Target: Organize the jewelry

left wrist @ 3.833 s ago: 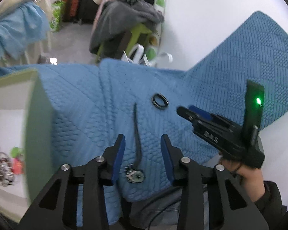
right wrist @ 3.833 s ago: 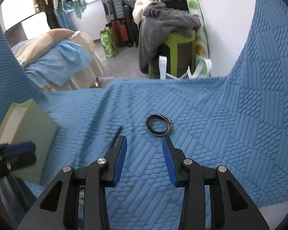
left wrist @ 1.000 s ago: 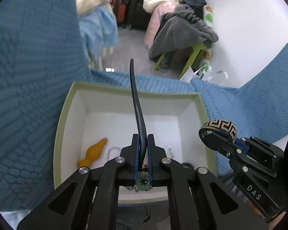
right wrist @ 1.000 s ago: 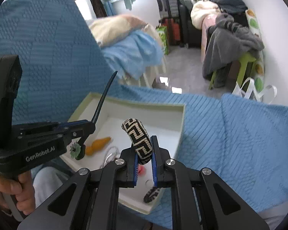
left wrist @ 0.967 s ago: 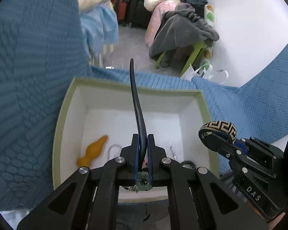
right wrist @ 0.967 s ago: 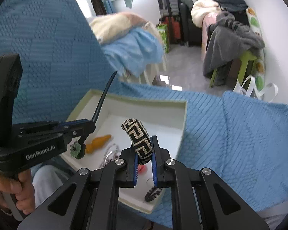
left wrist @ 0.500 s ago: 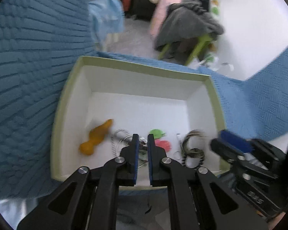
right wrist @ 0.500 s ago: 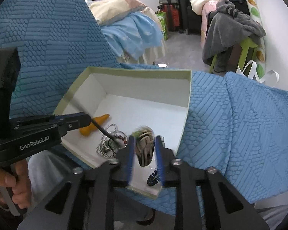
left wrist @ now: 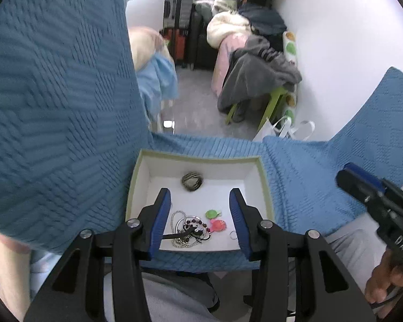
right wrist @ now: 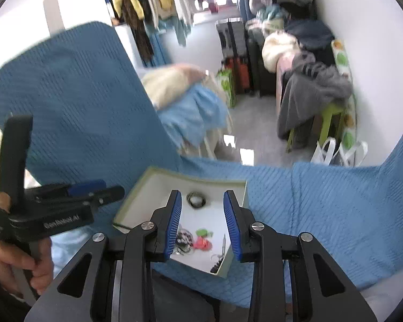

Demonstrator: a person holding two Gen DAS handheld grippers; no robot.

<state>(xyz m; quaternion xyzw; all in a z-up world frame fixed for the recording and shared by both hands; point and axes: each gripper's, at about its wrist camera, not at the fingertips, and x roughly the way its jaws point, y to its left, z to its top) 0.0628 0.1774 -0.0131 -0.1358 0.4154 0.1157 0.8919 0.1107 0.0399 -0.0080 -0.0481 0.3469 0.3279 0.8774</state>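
Note:
A white box with a green rim [left wrist: 201, 158] sits on the blue quilt. A black-and-cream patterned bangle [left wrist: 192, 182] lies in its far part. A black cord with a pendant [left wrist: 186, 233] rests on a tangle of chains near the front wall. My left gripper [left wrist: 200, 214] hangs above the box, its jaws opening with nothing between them. In the right wrist view the same box [right wrist: 190, 178] and bangle [right wrist: 196, 200] lie below my right gripper [right wrist: 201, 222], which is open and holds nothing. The left gripper [right wrist: 94, 187] shows at that view's left.
Green and pink pieces [left wrist: 215, 218] and a small ring [left wrist: 233, 234] also lie in the box. The blue quilt [left wrist: 309, 177] spreads to the right and rises steeply on the left. Beyond are a floor, a green stool [left wrist: 271, 102] under heaped clothes, and suitcases.
Both grippers have let go: the black cord and the patterned bangle now lie in the box. Both sets of jaws have parted, and both hands have risen away from the box.

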